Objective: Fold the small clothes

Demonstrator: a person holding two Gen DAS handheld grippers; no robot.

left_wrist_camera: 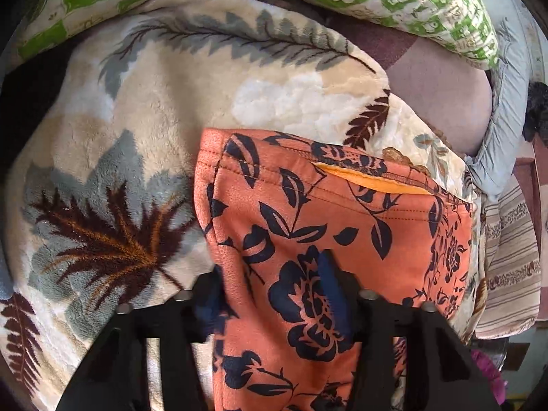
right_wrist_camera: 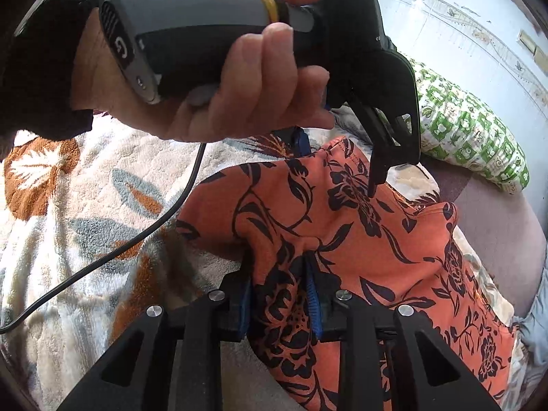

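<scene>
An orange garment with a dark navy flower print (left_wrist_camera: 342, 226) lies on a cream fleece blanket (left_wrist_camera: 137, 109). Its stitched hem and a yellow inner layer show at the far edge. My left gripper (left_wrist_camera: 274, 291) is shut on a fold of the garment, which drapes between and over its fingers. In the right wrist view my right gripper (right_wrist_camera: 281, 294) is shut on a bunched fold of the same garment (right_wrist_camera: 394, 239). The left gripper (right_wrist_camera: 342, 157), held by a hand, grips the garment's far edge just beyond.
A green and white patterned pillow (left_wrist_camera: 411, 3) lies at the back, also in the right wrist view (right_wrist_camera: 472, 137). A mauve cushion (left_wrist_camera: 441, 102) and grey cloth (left_wrist_camera: 507, 109) lie right. A striped cloth (left_wrist_camera: 510, 260) hangs at the bed's right edge. A black cable (right_wrist_camera: 102, 260) crosses the blanket (right_wrist_camera: 68, 205).
</scene>
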